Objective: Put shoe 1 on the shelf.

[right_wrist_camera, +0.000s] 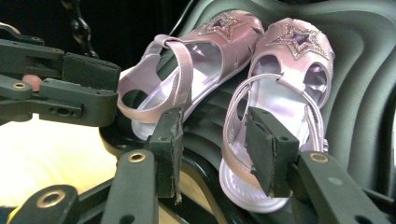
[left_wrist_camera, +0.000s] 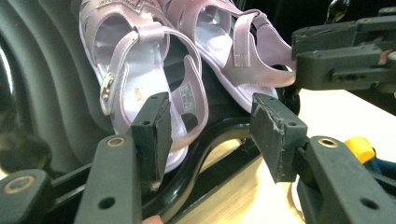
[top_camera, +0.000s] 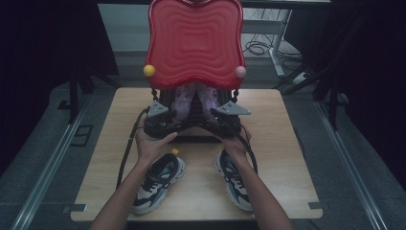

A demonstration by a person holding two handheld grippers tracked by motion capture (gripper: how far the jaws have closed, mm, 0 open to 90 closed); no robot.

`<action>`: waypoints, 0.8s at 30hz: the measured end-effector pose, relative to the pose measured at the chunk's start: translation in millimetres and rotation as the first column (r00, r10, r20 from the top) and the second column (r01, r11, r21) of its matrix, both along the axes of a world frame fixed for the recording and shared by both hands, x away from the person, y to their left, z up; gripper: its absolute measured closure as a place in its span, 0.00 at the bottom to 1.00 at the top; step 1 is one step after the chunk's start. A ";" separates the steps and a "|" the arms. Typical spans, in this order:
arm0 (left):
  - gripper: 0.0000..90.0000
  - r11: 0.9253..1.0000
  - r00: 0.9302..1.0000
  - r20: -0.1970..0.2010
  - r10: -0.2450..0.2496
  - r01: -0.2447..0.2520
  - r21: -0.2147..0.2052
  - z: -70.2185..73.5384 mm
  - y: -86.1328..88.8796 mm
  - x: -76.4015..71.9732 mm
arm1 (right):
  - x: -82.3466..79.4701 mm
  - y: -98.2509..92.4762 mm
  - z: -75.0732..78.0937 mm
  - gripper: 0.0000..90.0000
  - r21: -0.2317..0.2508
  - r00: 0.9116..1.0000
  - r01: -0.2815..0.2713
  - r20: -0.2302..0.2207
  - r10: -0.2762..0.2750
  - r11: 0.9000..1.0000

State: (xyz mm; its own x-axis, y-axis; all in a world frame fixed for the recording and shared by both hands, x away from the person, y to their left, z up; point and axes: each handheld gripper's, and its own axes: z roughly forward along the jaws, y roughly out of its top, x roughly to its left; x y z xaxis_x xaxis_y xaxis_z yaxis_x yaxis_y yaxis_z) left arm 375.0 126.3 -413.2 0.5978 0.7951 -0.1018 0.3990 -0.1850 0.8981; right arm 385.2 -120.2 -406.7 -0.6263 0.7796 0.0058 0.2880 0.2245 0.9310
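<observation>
Spread jaws of both grippers frame two lilac sandals [left_wrist_camera: 140, 70], whose insole label [left_wrist_camera: 187, 97] is unreadable.

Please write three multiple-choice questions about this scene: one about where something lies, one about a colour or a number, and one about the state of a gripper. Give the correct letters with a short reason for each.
1. Where do the pink sandals rest?
A. On the dark ridged tray under the red lid
B. On the bare table beside the sneakers
C. On the floor

2. How many sneakers lie on the wooden table?
A. One
B. Two
C. Four

3. How do the jaws of the left gripper stand?
A. Apart, with a gap between the pads
B. Pressed flat together
C. Clamped on a sneaker

Answers:
1. A: both gripper views show the sandals leaning on the tray's ridges.
2. B: the high view shows one sneaker beside each forearm.
3. A: the left gripper view shows the tray's rim through the gap, and no pad presses on anything.
</observation>
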 end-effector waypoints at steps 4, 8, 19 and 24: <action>0.55 1.000 1.000 -0.007 -0.001 0.001 -0.007 -1.1 4.8 -5.7 | -4.9 -8.6 1.3 0.63 0.007 1.000 -0.025 -0.008 0.025 1.000; 0.58 1.000 1.000 -0.007 -0.004 0.004 0.006 -2.7 9.6 -12.4 | -10.7 -16.8 -0.4 0.63 0.011 0.998 -0.057 -0.015 0.057 0.998; 0.62 0.999 0.999 -0.032 -0.034 0.034 0.006 -4.3 17.9 -30.3 | -27.0 -30.6 -4.8 0.63 -0.006 0.995 -0.098 -0.017 0.098 0.995; 0.63 0.999 0.998 -0.044 -0.040 0.040 -0.005 -7.1 22.9 -38.3 | -34.9 -39.5 -5.2 0.63 -0.001 0.994 -0.107 -0.012 0.107 0.994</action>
